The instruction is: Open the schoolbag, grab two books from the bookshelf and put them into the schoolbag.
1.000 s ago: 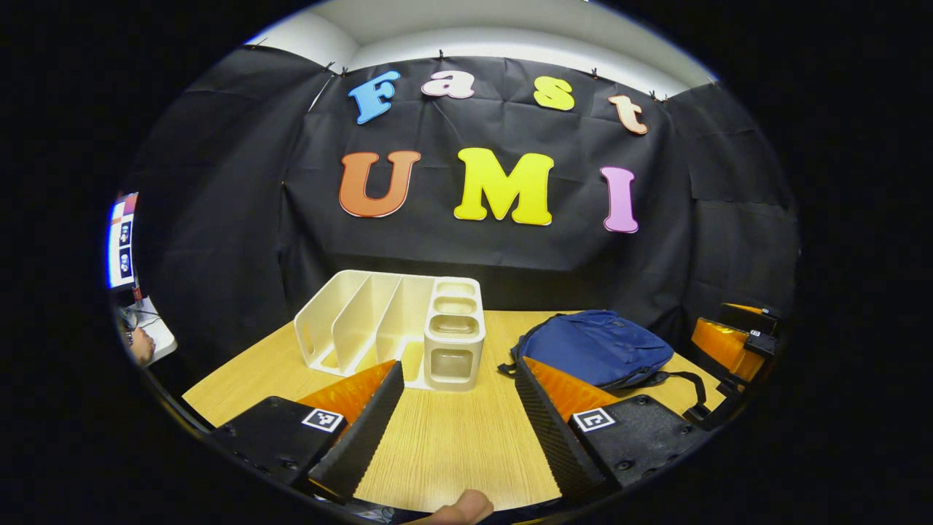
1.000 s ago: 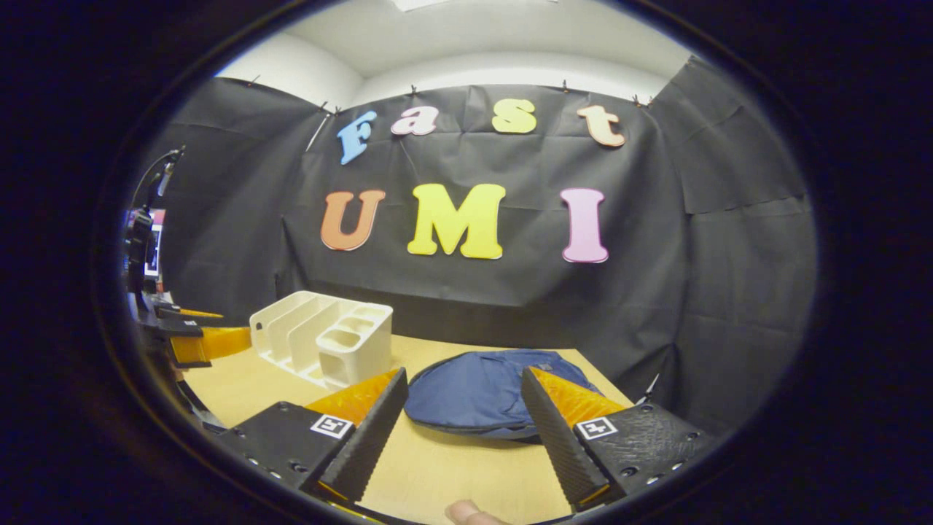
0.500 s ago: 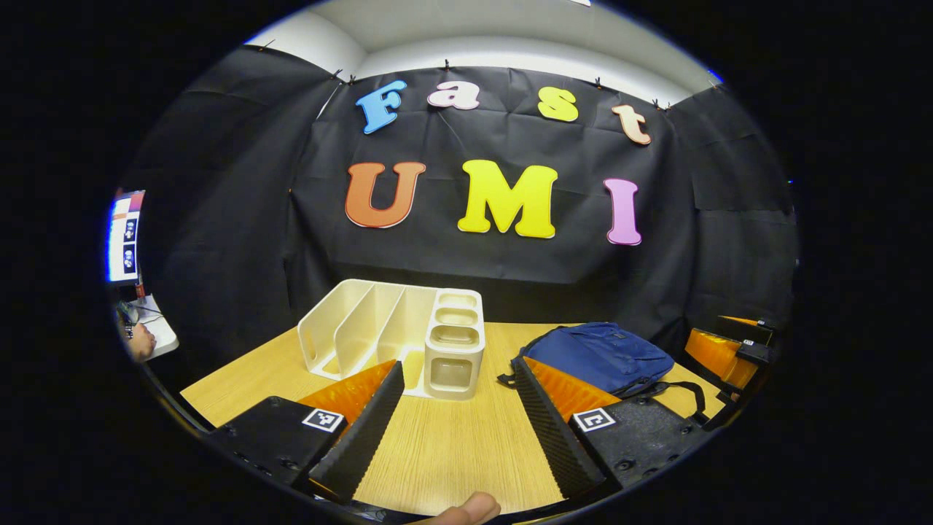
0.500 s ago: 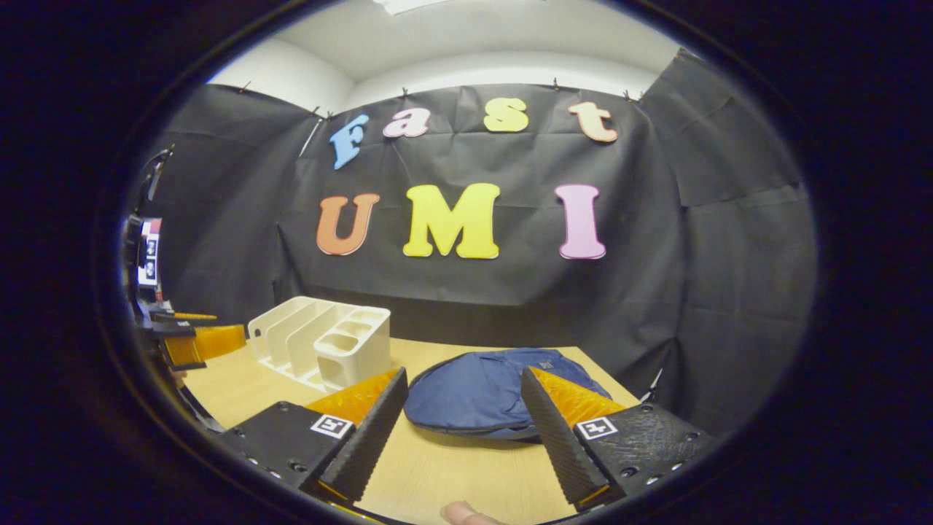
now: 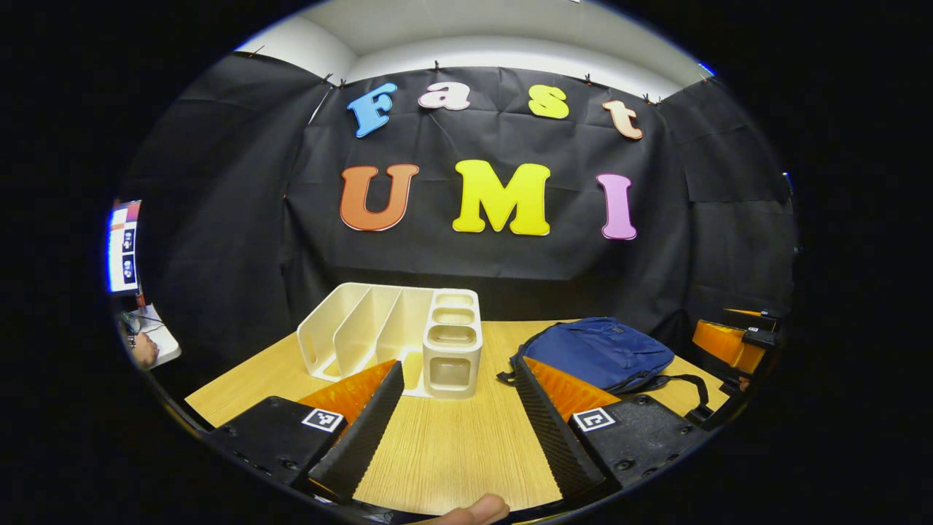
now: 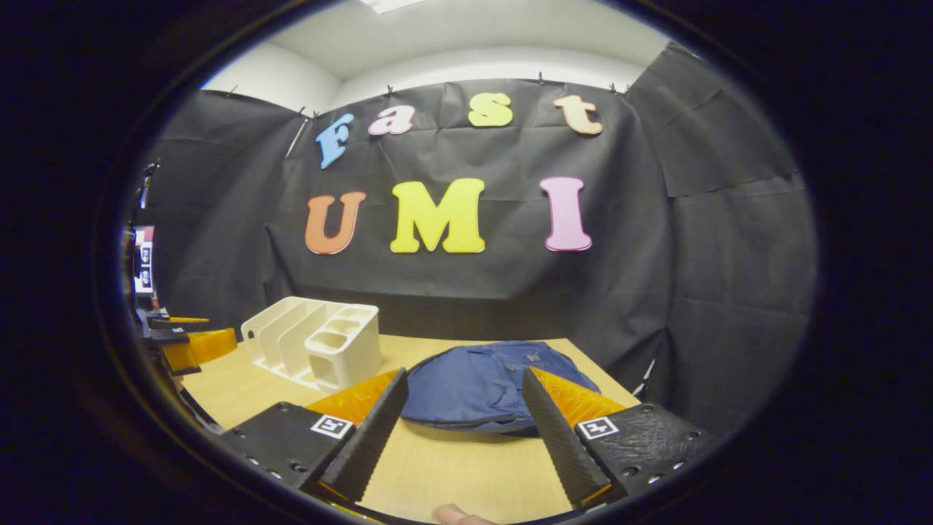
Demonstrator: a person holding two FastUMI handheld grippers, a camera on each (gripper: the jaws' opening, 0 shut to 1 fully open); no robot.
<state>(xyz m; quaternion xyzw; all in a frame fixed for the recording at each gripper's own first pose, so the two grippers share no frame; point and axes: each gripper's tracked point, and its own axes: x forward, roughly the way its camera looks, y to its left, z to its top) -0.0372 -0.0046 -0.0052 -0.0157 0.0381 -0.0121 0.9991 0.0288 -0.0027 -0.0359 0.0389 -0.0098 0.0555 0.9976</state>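
Grippers both held open over a wooden table (image 5: 452,445), gripping nothing. From my left gripper (image 5: 455,408), its jaws spread wide, I see a cream bookshelf (image 5: 397,335) straight ahead with bare slots, and a blue schoolbag (image 5: 601,354) lying flat to its right, well apart from it. My right gripper (image 6: 459,415), jaws equally wide, points at the schoolbag (image 6: 485,383), which lies closed just beyond its fingertips. The bookshelf (image 6: 317,343) stands to the left there.

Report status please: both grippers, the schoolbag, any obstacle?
Left gripper open, right gripper open, both holding nothing. Blue schoolbag flat on table, closed. White bookshelf looks empty. No obstacle.
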